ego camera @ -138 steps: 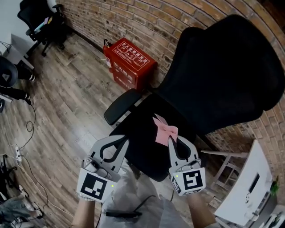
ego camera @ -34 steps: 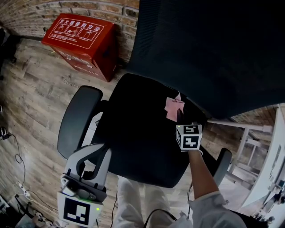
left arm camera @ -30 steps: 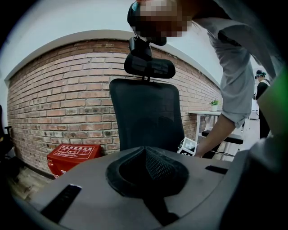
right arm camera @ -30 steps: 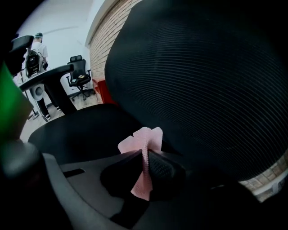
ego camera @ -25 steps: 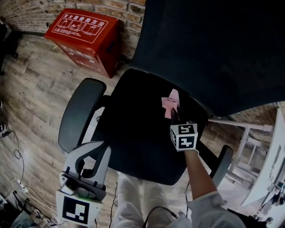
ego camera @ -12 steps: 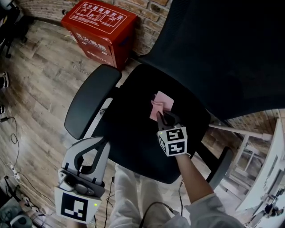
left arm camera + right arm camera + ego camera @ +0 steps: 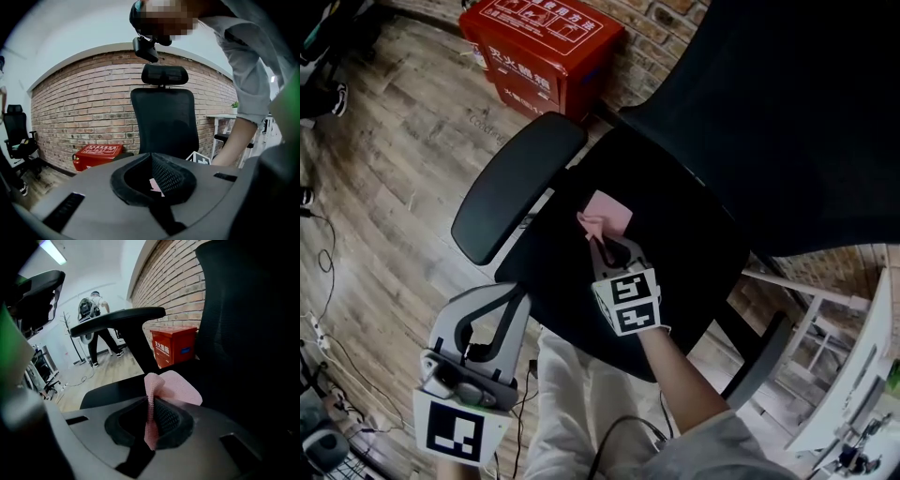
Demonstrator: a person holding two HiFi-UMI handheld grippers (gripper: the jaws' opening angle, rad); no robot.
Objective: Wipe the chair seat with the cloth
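Note:
A black office chair fills the head view, its seat [image 7: 680, 239] below the tall backrest [image 7: 787, 122]. A pink cloth [image 7: 605, 214] lies partly on the seat's left-middle area, one edge pinched upright. My right gripper [image 7: 602, 246] is shut on that edge, its marker cube just behind it. In the right gripper view the cloth [image 7: 164, 386] rises folded between the jaws of the right gripper [image 7: 150, 404], its rest spread on the seat. My left gripper [image 7: 512, 298] hangs shut and empty off the seat's front left. Through its jaws the left gripper view shows the cloth [image 7: 154, 185].
The left armrest [image 7: 517, 185] juts beside the cloth; the right armrest [image 7: 757, 361] is lower right. A red box [image 7: 542, 42] stands against the brick wall. White furniture [image 7: 862, 375] is at the right edge. A person [image 7: 96, 317] stands far off.
My right gripper took hold of the cloth near the seat's back and has dragged it across the seat toward the left armrest. The left gripper stayed low at the front left.

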